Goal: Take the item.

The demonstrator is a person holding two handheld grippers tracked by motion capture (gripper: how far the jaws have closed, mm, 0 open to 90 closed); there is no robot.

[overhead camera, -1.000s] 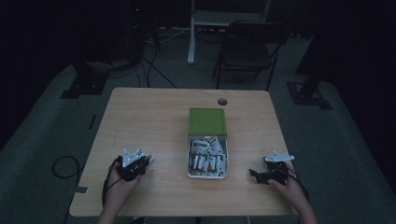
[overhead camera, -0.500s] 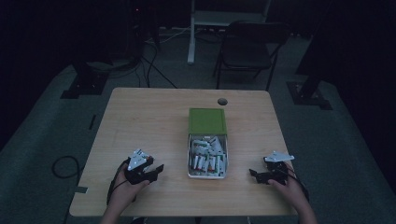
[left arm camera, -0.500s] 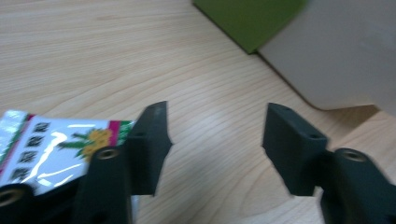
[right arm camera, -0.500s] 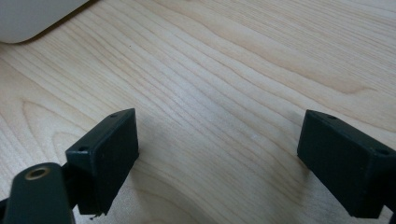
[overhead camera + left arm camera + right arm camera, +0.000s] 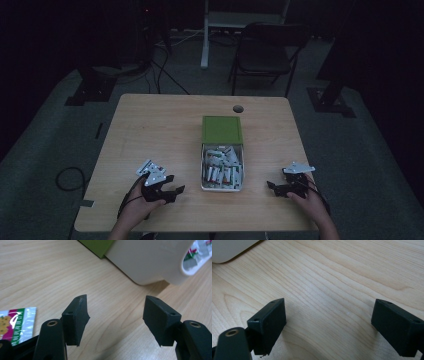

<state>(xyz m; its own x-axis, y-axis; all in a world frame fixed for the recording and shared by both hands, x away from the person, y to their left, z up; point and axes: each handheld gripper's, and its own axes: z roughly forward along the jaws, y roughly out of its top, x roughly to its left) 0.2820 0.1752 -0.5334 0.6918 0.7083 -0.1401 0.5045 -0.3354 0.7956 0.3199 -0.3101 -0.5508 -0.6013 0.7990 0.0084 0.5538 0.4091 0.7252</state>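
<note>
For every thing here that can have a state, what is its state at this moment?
Left tool: open, jaws just opening, nothing between them.
Right tool: open, nothing between its jaws.
White box: uncovered, full of small packets.
Green lid: off, flat on the table behind the box.
Loose packet: flat on the table beside the left tool.

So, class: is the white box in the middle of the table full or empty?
Full. In the high view the white box holds a heap of small white and green packets, with its green lid lying off behind it.
</note>
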